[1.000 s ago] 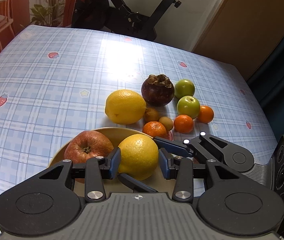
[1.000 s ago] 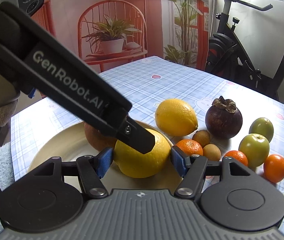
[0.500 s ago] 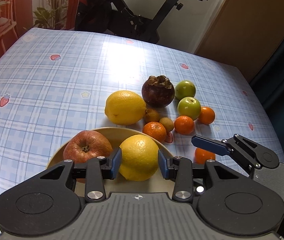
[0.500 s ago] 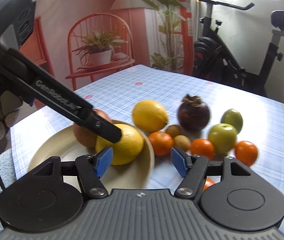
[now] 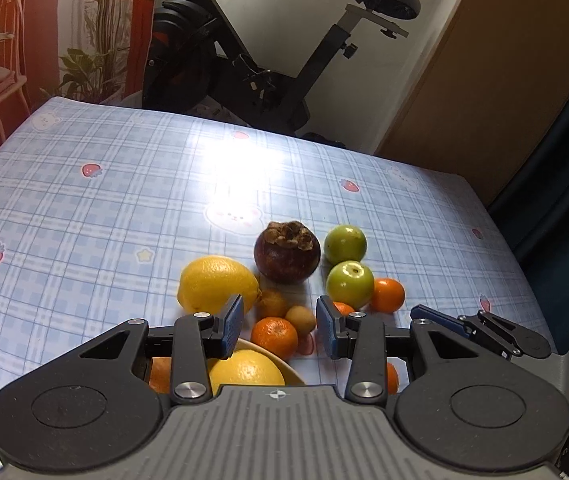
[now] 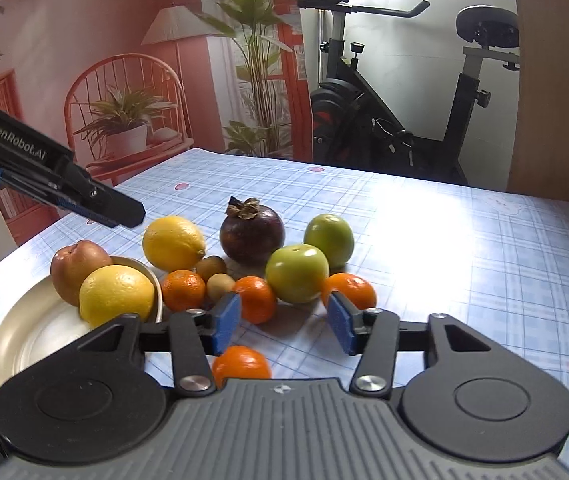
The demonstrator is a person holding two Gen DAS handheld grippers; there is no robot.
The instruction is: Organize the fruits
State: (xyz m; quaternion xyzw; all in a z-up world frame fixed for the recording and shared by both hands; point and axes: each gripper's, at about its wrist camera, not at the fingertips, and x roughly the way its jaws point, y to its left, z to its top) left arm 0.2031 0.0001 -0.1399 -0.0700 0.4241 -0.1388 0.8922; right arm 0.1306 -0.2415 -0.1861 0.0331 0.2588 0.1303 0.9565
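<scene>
Both grippers are seen with their blue pads apart and nothing clasped. Between the pads of the left gripper only air is held, with a mandarin and a small brown fruit lying on the cloth beyond. The jaws of the right gripper have just been closing — no fruit is pressed between them, though a lone orange sits on the table just below the gap.

At the near left, a cream plate is occupied by a red apple and a yellow citrus, touching each other. Farther right, the loose fruit is gathered on the checked tablecloth: a lemon, a dark mangosteen, two green apples — one behind the other — and more small oranges among them.
</scene>
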